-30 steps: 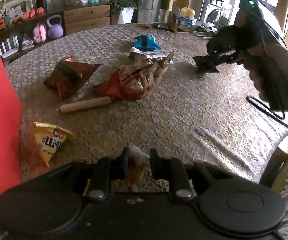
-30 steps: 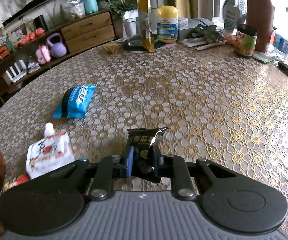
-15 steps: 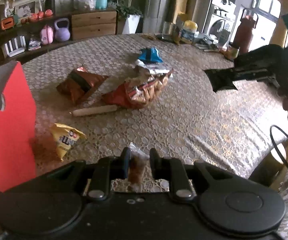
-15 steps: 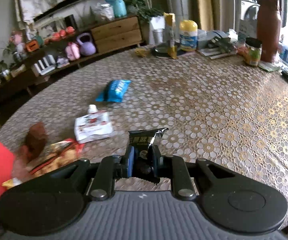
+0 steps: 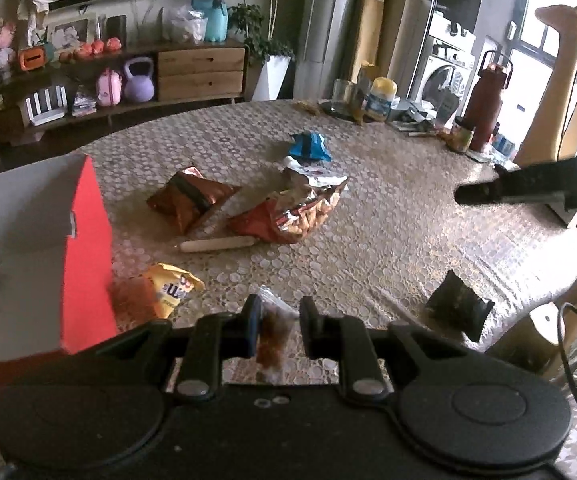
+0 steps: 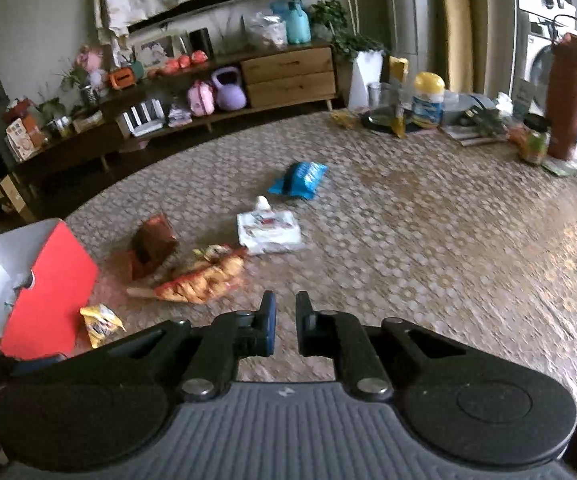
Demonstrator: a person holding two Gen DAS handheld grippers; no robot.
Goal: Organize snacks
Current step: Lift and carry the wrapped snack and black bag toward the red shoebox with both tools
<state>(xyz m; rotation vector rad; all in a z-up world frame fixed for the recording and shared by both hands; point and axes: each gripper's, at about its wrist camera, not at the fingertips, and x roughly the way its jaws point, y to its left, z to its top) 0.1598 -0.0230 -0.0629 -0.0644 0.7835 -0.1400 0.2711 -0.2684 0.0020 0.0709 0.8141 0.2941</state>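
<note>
While a small clear packet (image 5: 272, 336) of brown snack was gripped between the fingers of the left gripper (image 5: 276, 324), it was held clear of the patterned table (image 5: 408, 220), hanging down from the pads. It was probably held that way so that it could be carried to the red box (image 5: 88, 248), which stood open-topped at the left edge of the table, just beside that gripper.

The right gripper (image 6: 282, 320) was seen from its own camera with its fingers drawn close together and nothing between them. It was raised above the right side of the table. A black packet (image 5: 458, 308) was seen near the table's near edge, below that gripper; whether it lay flat could not be told.

The other snacks were scattered across the middle of the table: a yellow packet (image 5: 172, 288) just beside the box, a pale stick-shaped snack (image 5: 216, 245), an orange crisp bag (image 5: 288, 216), a brown bag (image 5: 188, 200), a white pouch (image 6: 268, 232) and a blue packet (image 5: 308, 146) farthest away. None of them was touched by either gripper.

Most of the sorting was judged to be undone, and the box was likely placed near so that each carry would be short.
</note>
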